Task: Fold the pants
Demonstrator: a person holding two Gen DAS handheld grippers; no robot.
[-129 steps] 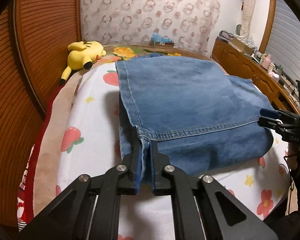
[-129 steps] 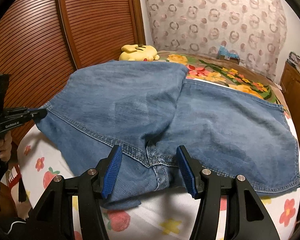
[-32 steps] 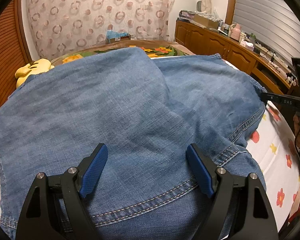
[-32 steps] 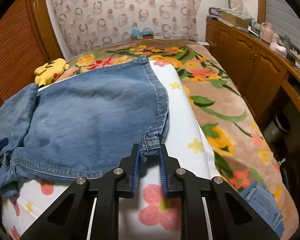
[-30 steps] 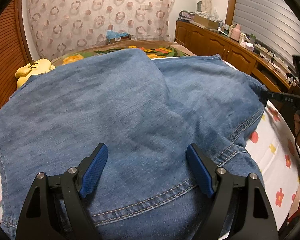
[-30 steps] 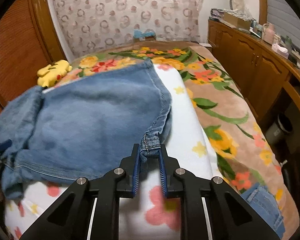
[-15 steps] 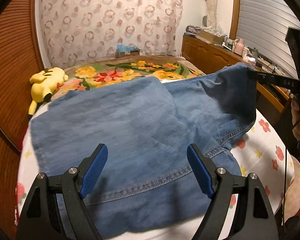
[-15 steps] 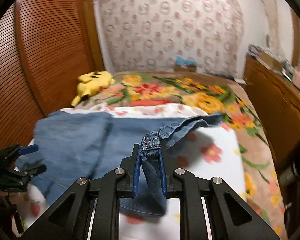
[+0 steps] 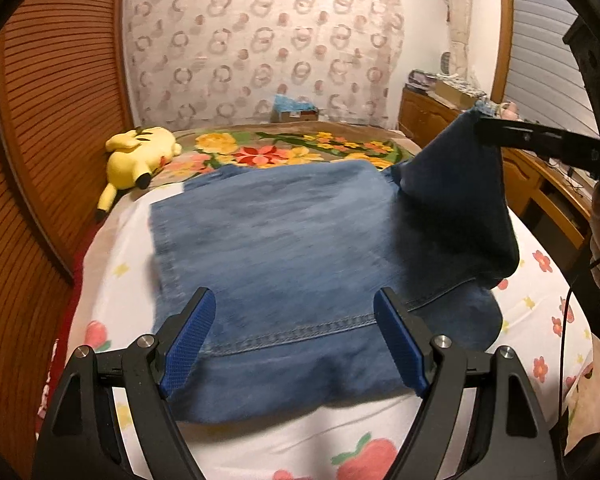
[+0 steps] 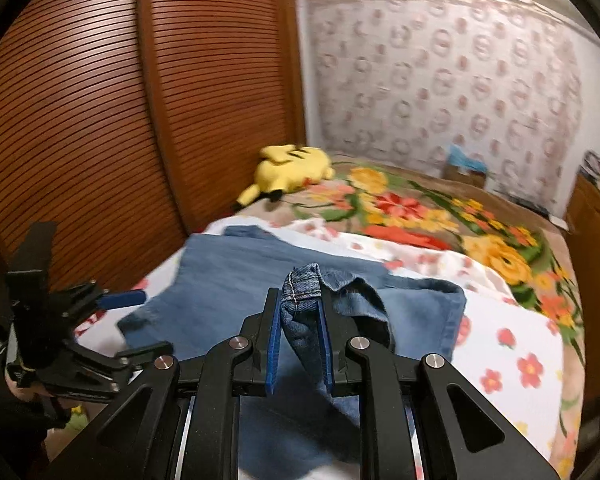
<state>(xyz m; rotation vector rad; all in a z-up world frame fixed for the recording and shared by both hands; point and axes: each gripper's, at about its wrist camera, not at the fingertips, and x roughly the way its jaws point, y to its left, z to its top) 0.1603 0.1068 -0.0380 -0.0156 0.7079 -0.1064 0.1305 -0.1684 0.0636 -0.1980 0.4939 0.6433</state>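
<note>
Two grippers: you held both over the bed [image 9: 548, 292].
Right gripper [image 10: 299, 344]: clamped the jeans [image 9: 284, 240] hem, lifted above the bed.
Left gripper [image 9: 296, 344]: jaws wide, empty.
Jeans: lay on the bed.

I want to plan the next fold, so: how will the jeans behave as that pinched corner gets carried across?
The jeans look floppy: the corner pinched in the right gripper hangs in a sagging cone while the rest lies flat on the bedspread. The denim looks thick, so it is probably fairly heavy and may drag. The stitched hem bunched between the pads probably resists slipping.
</note>
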